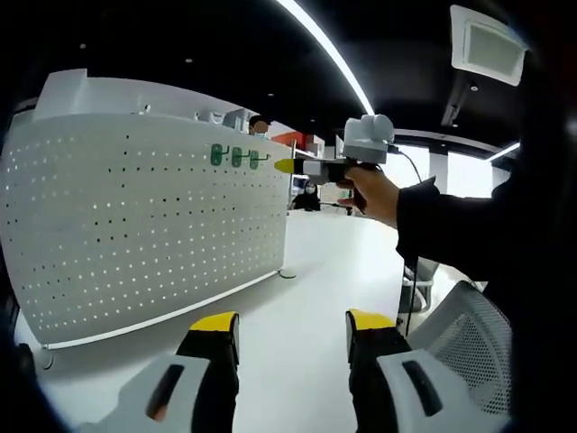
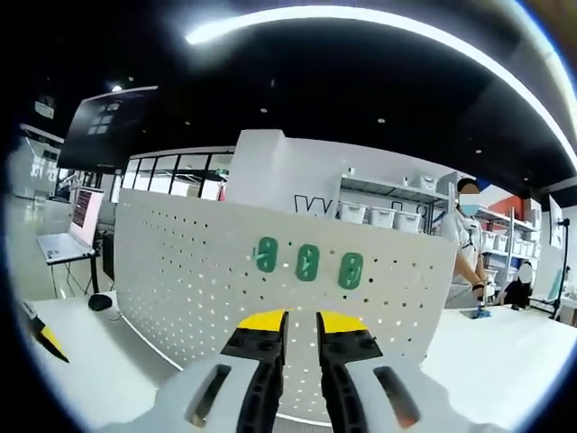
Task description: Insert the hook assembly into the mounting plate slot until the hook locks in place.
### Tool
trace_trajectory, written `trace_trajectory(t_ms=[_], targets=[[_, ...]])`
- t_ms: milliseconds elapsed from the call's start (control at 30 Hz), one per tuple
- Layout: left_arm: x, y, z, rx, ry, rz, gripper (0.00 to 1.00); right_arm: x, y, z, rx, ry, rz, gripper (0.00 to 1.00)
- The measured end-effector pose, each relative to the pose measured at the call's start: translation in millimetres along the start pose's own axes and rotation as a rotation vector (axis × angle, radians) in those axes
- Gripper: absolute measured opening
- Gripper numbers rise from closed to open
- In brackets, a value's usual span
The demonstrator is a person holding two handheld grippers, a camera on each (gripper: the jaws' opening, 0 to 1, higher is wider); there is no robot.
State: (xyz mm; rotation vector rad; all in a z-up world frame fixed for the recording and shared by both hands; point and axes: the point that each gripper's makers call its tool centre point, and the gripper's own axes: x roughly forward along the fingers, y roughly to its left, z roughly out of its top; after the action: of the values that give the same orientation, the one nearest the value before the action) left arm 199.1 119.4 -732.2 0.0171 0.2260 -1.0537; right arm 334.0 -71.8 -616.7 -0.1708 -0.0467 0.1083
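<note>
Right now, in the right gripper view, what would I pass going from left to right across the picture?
Laptop on a side desk → white pegboard → three green hooks mounted on it → shelves with white bins → person standing behind the board.

- Left gripper [image 1: 293, 338]: two grey plastic jaws with black inner faces, yellow-capped tips and a dark oval slot on each jaw.
- Right gripper [image 2: 299, 329]: same grey jaws, yellow tips, black inner faces.
- Person's hand [image 1: 371, 191], above the left claw's right jaw, emerges from a black long sleeve [image 1: 451, 225]; a thin black cable hangs behind it.
</note>
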Motion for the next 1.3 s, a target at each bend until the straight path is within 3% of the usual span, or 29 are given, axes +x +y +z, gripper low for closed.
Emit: trace_trajectory(t_ms=[300,500,900,1133,1300], targets=[[3,-3.0,-9.2,0.007,0.035,-0.006,0.48,-34,46,-36.6,0.089,0.045,0.076,0.11],[4,-3.7,-13.6,0.003,0.051,-0.007,0.48,-53,71,-50.1,0.115,0.074,0.126,0.11],[4,-1.9,-21.2,0.009,0.081,0.006,0.47,-82,107,-47.9,0.121,0.073,0.197,0.11],[3,2.0,-24.4,-0.001,0.092,0.023,0.47,-96,113,-38.7,0.129,0.049,0.207,0.11],[2,4.6,-24.4,-0.021,0.091,0.033,0.46,-97,114,-46.5,0.125,0.059,0.208,0.11]])
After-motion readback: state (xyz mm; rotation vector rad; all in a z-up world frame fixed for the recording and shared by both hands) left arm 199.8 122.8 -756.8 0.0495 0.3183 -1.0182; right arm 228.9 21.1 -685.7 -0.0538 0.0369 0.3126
